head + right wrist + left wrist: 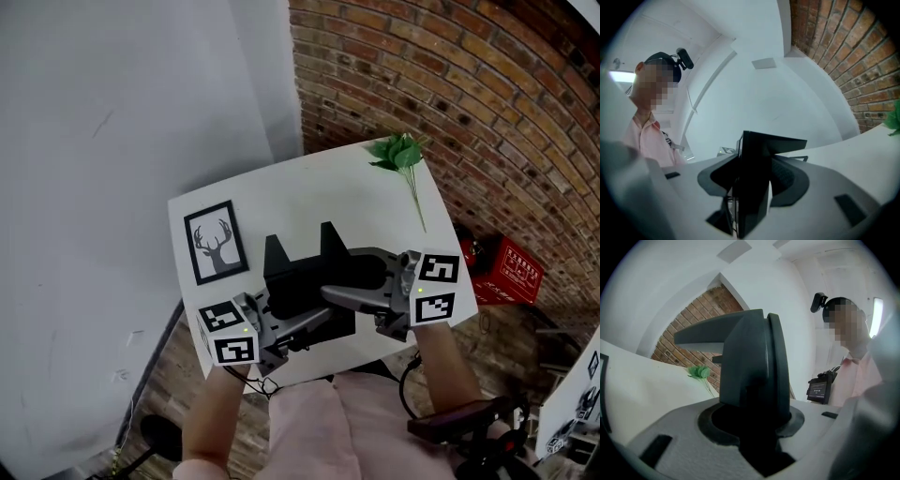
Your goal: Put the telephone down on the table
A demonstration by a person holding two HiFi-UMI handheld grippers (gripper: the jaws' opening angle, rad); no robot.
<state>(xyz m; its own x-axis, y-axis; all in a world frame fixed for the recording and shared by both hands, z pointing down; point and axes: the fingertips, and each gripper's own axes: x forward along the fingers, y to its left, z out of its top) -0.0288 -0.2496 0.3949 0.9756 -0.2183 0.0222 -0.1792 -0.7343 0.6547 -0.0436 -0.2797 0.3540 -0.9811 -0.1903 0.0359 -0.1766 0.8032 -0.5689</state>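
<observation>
A black telephone [298,272] with two upright horns is held between my two grippers over the near part of the white table [309,192]. I cannot tell whether it touches the tabletop. My left gripper [305,323] comes in from the lower left and is shut on the telephone's near end. My right gripper [352,281] reaches in from the right and is shut on its other side. In the left gripper view the dark telephone body [750,366] stands up between the pale jaws of my left gripper [754,432]. In the right gripper view a black edge of the telephone [757,173] sits in my right gripper [750,201].
A framed deer picture [216,242] lies on the table's left side, and a green plant sprig [401,155] lies at the far right corner. A red crate [502,270] stands on the floor to the right. A brick wall [441,75] runs behind the table, with a white wall at left.
</observation>
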